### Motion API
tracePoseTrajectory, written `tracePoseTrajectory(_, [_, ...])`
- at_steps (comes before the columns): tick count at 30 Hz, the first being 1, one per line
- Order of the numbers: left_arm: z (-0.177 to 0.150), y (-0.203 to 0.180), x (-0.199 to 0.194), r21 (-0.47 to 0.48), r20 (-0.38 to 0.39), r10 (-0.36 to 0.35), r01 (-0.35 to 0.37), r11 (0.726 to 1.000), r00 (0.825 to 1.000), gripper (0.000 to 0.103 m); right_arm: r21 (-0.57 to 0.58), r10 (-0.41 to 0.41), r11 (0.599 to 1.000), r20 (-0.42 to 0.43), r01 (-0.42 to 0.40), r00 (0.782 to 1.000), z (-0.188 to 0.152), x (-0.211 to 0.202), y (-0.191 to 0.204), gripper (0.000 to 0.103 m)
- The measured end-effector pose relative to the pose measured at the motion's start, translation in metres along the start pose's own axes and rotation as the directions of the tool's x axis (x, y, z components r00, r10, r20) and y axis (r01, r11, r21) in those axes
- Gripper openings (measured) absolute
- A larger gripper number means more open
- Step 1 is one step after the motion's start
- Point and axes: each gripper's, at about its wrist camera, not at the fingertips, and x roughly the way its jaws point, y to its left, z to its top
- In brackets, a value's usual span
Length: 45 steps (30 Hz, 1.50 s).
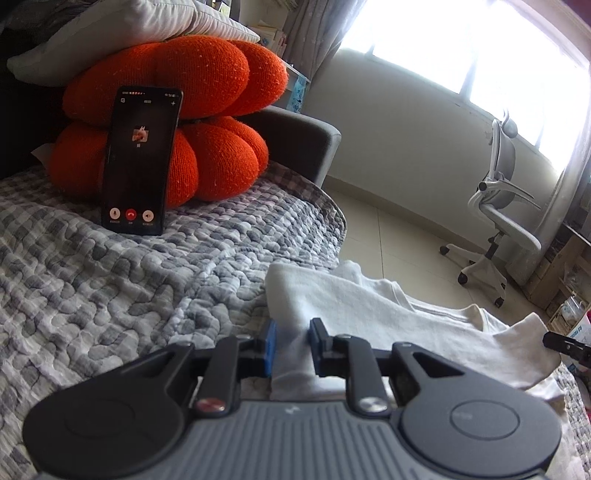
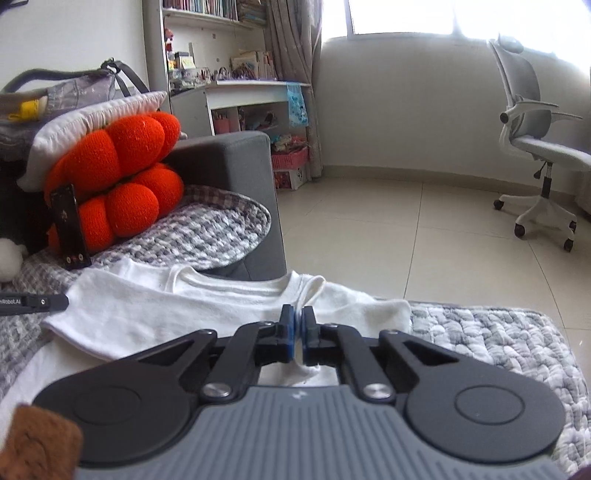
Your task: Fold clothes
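quilted bed (image 1: 110, 295) | left gripper (image 1: 291, 345) clamps white garment (image 1: 369, 314) | right gripper (image 2: 297, 332) closed, seemingly pinching it

Grey checked quilted sofa cover (image 1: 110, 295) carries white garment (image 2: 166, 310), upright phone (image 1: 138, 158), orange cushions (image 1: 207, 166).

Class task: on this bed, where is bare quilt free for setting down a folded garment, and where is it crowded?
Free: the quilt between the phone and the white garment. Crowded: the head end, with orange cushions and pillow.
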Motion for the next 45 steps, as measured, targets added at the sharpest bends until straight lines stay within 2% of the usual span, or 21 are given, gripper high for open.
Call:
tracePoseTrajectory(7, [0.012,0.000,-0.003,-0.040,0.043,-0.016,0.018,0.999,0.999,0.019,0.013,0.015,1.000,0.135,-0.017,0.991,0.020,-0.018,0.000,0.004])
tracePoseTrajectory(14, [0.014,-0.012,-0.001,-0.007,0.059,-0.049,0.049,0.999,0.997,0.019,0.044,-0.005,0.999,0.164,-0.003,0.987,0.021,-0.026,-0.012,0.004])
tracePoseTrajectory(24, [0.005,-0.020,0.017,0.051,0.013,-0.082,0.081,0.995,0.997,0.019,0.102,-0.062,0.993,0.055,0.056,0.997,0.005,-0.021,-0.038,0.004])
tracePoseTrajectory(28, [0.000,-0.024,0.021,0.099,0.000,-0.070,0.069,0.993,0.998,0.019,0.098,-0.066,0.993,-0.047,0.070,0.997,-0.001,-0.008,-0.044,0.004])
tracePoseTrajectory(31, [-0.002,-0.025,0.022,0.127,-0.003,-0.066,0.065,0.990,0.998,0.019,0.084,-0.076,0.993,-0.130,0.088,0.989,-0.007,0.003,-0.046,0.004])
tracePoseTrajectory(34, [-0.003,-0.026,0.023,0.148,-0.008,-0.065,0.065,0.987,0.998,0.020,0.078,-0.085,0.992,-0.176,0.101,0.981,-0.010,0.008,-0.048,0.004])
tracePoseTrajectory(38, [-0.003,-0.027,0.021,0.161,-0.001,-0.066,0.065,0.985,0.998,0.020,0.052,-0.101,0.992,-0.202,0.113,0.974,-0.011,0.006,-0.048,0.003])
tracePoseTrajectory(45, [0.002,-0.025,0.017,0.142,0.025,-0.069,0.065,0.988,0.997,0.020,0.038,-0.107,0.992,-0.193,0.116,0.975,-0.008,0.002,-0.047,0.002])
